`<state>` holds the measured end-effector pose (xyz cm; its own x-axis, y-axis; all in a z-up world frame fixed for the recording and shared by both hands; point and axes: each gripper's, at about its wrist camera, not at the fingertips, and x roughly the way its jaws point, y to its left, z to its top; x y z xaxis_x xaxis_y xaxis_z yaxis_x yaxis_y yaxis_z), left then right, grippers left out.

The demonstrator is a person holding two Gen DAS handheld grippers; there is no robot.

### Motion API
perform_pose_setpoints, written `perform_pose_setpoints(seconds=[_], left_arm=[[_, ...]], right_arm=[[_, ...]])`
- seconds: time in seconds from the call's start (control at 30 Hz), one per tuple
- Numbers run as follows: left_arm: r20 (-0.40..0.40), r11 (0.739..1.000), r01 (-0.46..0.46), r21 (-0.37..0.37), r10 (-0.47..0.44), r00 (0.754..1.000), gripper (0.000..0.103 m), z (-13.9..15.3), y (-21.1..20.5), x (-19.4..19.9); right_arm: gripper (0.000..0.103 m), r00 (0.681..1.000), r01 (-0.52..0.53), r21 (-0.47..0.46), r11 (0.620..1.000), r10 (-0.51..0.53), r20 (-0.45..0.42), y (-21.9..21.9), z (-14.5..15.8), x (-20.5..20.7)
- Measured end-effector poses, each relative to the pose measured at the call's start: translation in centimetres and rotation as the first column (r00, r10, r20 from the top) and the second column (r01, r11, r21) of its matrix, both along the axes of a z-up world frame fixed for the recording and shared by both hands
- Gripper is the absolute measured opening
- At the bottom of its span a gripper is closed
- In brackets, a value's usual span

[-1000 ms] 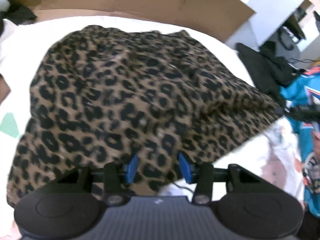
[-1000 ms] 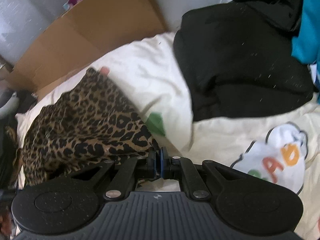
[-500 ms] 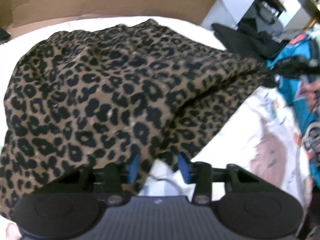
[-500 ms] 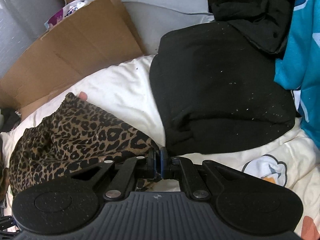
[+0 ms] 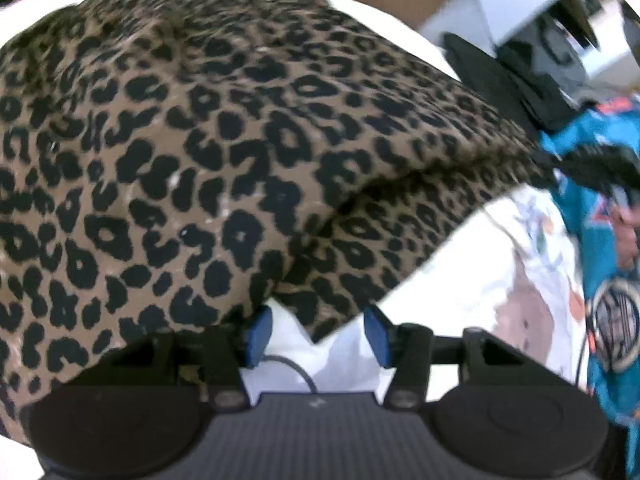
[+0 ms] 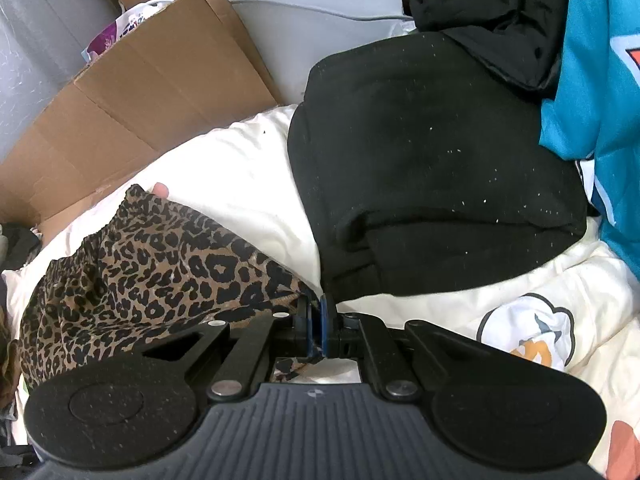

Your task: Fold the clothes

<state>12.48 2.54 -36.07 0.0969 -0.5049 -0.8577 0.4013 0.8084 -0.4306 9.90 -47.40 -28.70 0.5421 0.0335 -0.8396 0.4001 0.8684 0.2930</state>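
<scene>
While my right tongs (image 6: 316, 320) are pressed together on a corner of the leopard cloth (image 6: 160, 268), my left tongs (image 5: 316, 332) stand spread, with a point of the same cloth (image 5: 224, 152) hanging down between their blue pads (image 5: 258, 334); I cannot tell whether it touches them. With the cloth as my landmark: in the right wrist view it lies bunched on a cream bedsheet (image 6: 240, 176), and the pinched corner is its end nearest the black garment (image 6: 432, 176), which lies folded just beside it. Beyond the cloth a brown cardboard sheet (image 6: 140, 84) leans at the wall, and past the black garment a teal jersey (image 6: 596, 80) shows at the frame's edge. Only this view shows a fingertip (image 6: 161, 189) peeking at the cloth's far edge. The left wrist view is blurred and shows what the other does not: the cloth spread wide and stretched taut towards the right tongs (image 5: 592, 160), far over by the teal jersey (image 5: 608, 280), with a bare bedsheet (image 5: 472, 280) below.
</scene>
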Motion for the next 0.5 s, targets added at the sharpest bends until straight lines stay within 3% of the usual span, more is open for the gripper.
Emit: perform_pose_setpoints(seconds=[0.13,0.23,0.3,0.5], left_arm=[[-0.004,1.000,-0.009,-0.006,0.009,1.000,0.048,0.0,-0.5,0.4],[-0.002,1.000,-0.002,-0.024,0.002,1.000,0.034,0.6,-1.0,0.5],[-0.006,0.999,0.000,-0.043,0.000,1.000,0.004,1.2,-0.4,0.3],[-0.015,0.995,0.006,-0.098,-0.007,1.000,0.004,3.0,1.5,-0.1]], right_arm=[[0.002,1.000,0.000,0.007,1.000,0.000,-0.010,0.1,-0.5,-0.1],[0.002,1.000,0.002,0.013,1.000,-0.001,-0.015,0.2,-0.7,-0.2],[0.002,1.000,0.002,0.018,1.000,-0.002,-0.018,0.2,-0.7,-0.2],[0.002,1.000,-0.001,0.035,0.999,0.001,-0.005,-0.2,-0.1,-0.6]])
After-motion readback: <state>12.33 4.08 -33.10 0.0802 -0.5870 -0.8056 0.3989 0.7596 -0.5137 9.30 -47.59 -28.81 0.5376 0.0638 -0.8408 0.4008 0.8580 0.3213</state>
